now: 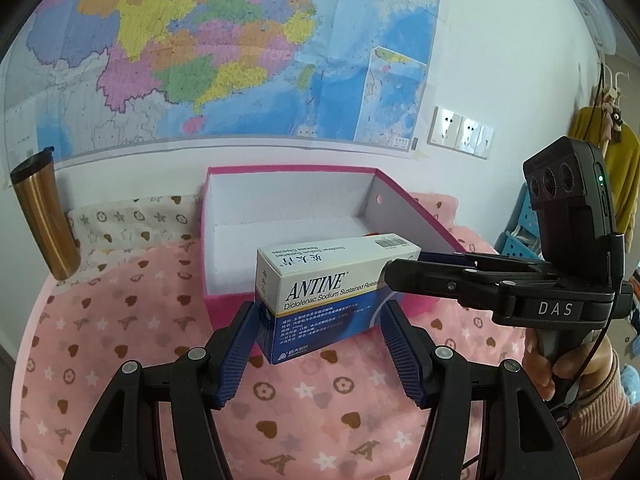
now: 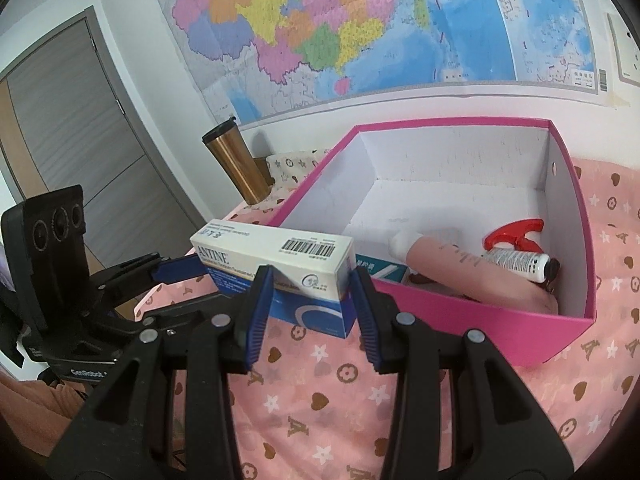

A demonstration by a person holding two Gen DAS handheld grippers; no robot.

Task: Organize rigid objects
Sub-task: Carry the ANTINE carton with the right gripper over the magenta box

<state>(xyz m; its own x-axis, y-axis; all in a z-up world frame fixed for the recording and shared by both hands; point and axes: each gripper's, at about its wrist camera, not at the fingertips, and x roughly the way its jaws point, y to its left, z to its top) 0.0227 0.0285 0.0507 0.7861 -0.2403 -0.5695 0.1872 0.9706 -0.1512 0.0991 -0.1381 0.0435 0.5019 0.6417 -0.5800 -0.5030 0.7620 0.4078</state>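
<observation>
**Medicine box held between two grippers in front of the pink box**

The medicine box (image 1: 320, 292), white on top and blue below with "ANTINE" printed on its face, sits off the bedspread just in front of the near wall of the pink box (image 1: 224, 304). The right gripper (image 2: 312, 304) is clenched on one end of it, both blue pads pressed against its sides. The left gripper (image 1: 320, 340) brackets the other end: its left pad touches the carton's corner, while a gap shows between its right pad and the carton, so whether it truly grips cannot be told.

The pink box is open-topped with white inner walls and stands on a pink bedspread (image 1: 320, 412) patterned with hearts, stars and flowers. In the right wrist view, its near right corner holds a pink tube (image 2: 460, 272), a small white bottle with a red trigger top (image 2: 516, 248), and a white and teal carton (image 2: 384, 272) lying against the near wall.

A bronze tumbler (image 1: 44, 216) with a black lid stands at the far left by the wall, well apart from the pink box. A coloured map (image 1: 224, 48) covers the wall behind.
</observation>
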